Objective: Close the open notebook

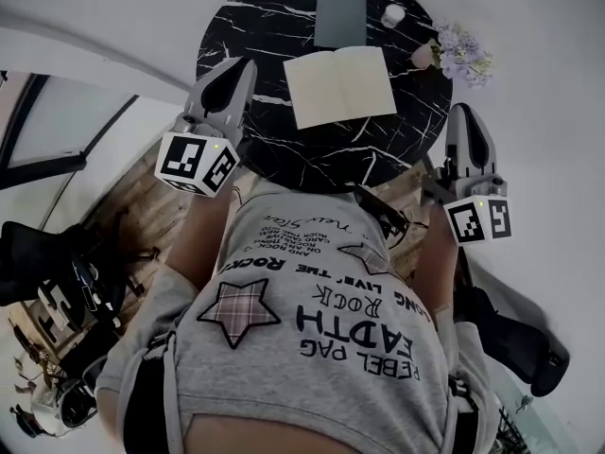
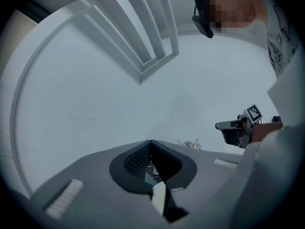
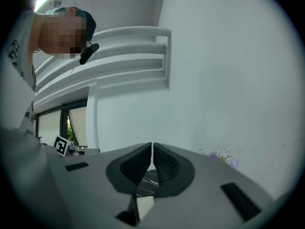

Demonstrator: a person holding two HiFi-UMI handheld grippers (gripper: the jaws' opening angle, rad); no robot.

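The open notebook (image 1: 340,85) lies flat on the round black marble table (image 1: 284,149), its cream pages facing up. My left gripper (image 1: 248,62) hovers at the table's left edge, left of the notebook and apart from it. My right gripper (image 1: 460,110) is off the table's right edge, also apart from the notebook. In the left gripper view the left gripper (image 2: 151,143) has its jaws meeting at the tips with nothing held. The right gripper (image 3: 152,145) looks the same in its own view, jaws together and empty. Both point level toward a white wall.
Beyond the notebook lie a closed grey-green book (image 1: 339,17) and a small white cup (image 1: 393,13). A pink vase with purple flowers (image 1: 460,53) stands at the table's right rim. The person's body fills the lower head view. Dark chairs (image 1: 57,263) stand at the left.
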